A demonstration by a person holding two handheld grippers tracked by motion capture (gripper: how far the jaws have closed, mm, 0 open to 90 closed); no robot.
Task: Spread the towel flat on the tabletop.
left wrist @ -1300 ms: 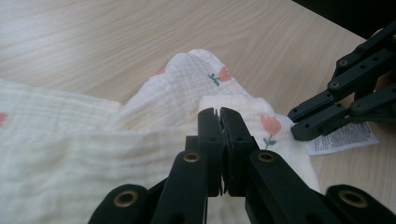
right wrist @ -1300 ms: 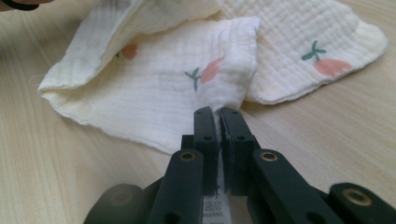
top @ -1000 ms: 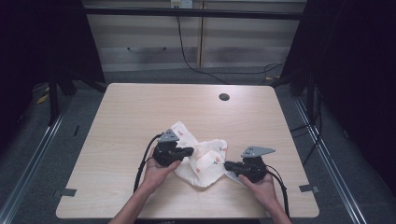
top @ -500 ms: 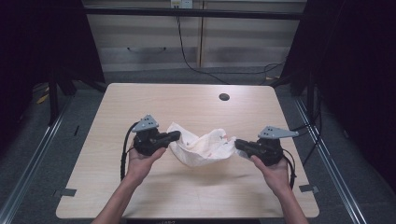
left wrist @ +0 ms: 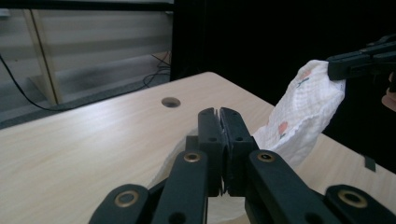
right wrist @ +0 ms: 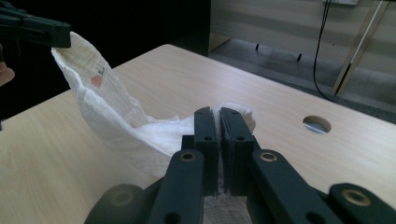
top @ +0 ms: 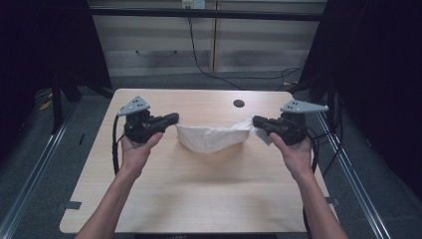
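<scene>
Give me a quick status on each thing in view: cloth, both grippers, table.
Cloth: lifted off the table, hanging in a sagging band between the two grippers.
Left gripper: jaws shut on one end of the cloth.
Right gripper: jaws shut on the other end of the cloth.
Table: wooden top, round hole near the far edge.

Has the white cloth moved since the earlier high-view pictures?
Yes. The white cloth, earlier crumpled low on the table, now hangs stretched between the left gripper and right gripper, nearer the table's hole.
</scene>
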